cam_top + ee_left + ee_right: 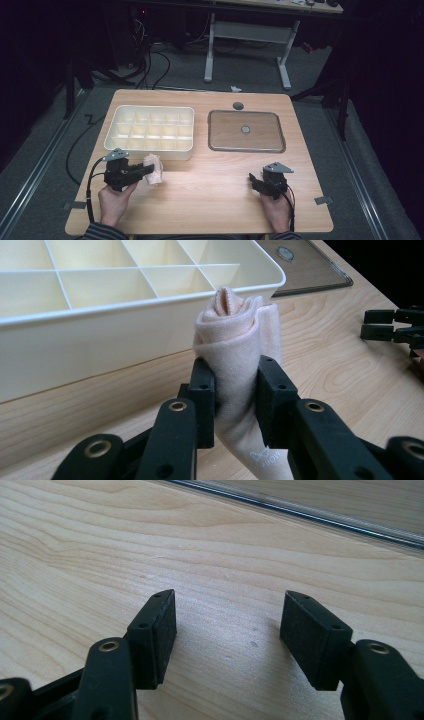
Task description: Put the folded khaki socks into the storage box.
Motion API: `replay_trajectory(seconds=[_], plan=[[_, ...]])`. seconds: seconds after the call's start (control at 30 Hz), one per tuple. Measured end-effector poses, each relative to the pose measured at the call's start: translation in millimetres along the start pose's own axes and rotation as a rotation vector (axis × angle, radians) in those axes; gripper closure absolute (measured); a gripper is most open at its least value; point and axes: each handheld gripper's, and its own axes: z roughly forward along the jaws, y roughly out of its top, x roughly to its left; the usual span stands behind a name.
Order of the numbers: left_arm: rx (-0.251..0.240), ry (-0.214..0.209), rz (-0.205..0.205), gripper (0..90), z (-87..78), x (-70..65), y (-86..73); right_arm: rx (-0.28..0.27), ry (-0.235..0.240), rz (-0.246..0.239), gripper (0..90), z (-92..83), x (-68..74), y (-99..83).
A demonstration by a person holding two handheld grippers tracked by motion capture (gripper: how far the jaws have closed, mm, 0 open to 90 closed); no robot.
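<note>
Rolled cloth [235, 340] clamped upright within left gripper [235, 395]

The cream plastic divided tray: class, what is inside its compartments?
The compartments of the cream plastic divided tray that show look bare. In the left gripper view, the rolled pale pink cloth and the near wall hide part of the front row.

Both black tools, left tool [141, 171] and right tool [253, 178], carry grey three-cornered plates, brass-ringed pivots and trailing cables.
</note>
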Motion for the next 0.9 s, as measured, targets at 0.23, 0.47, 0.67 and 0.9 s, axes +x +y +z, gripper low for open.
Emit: replay_trajectory(seconds=[0.23, 0.47, 0.67, 0.9], plan=[[-0.01, 0.01, 0.001, 72.5, -6.5, 3.0, 4.5, 0.0, 0.0, 0.0, 39.6, 0.0, 0.0, 0.0], [-0.021, 0.014, -0.008, 72.5, -11.2, 7.5, 8.0, 0.0, 0.0, 0.0, 39.5, 0.0, 0.0, 0.0], [-0.028, 0.024, 0.001, 72.7, -14.2, 10.1, 13.2, 0.0, 0.0, 0.0, 39.5, 0.0, 0.0, 0.0], [-0.026, 0.023, -0.012, 72.8, -14.8, 14.8, 17.0, 0.001, 0.0, 0.001, 39.5, 0.0, 0.0, 0.0]])
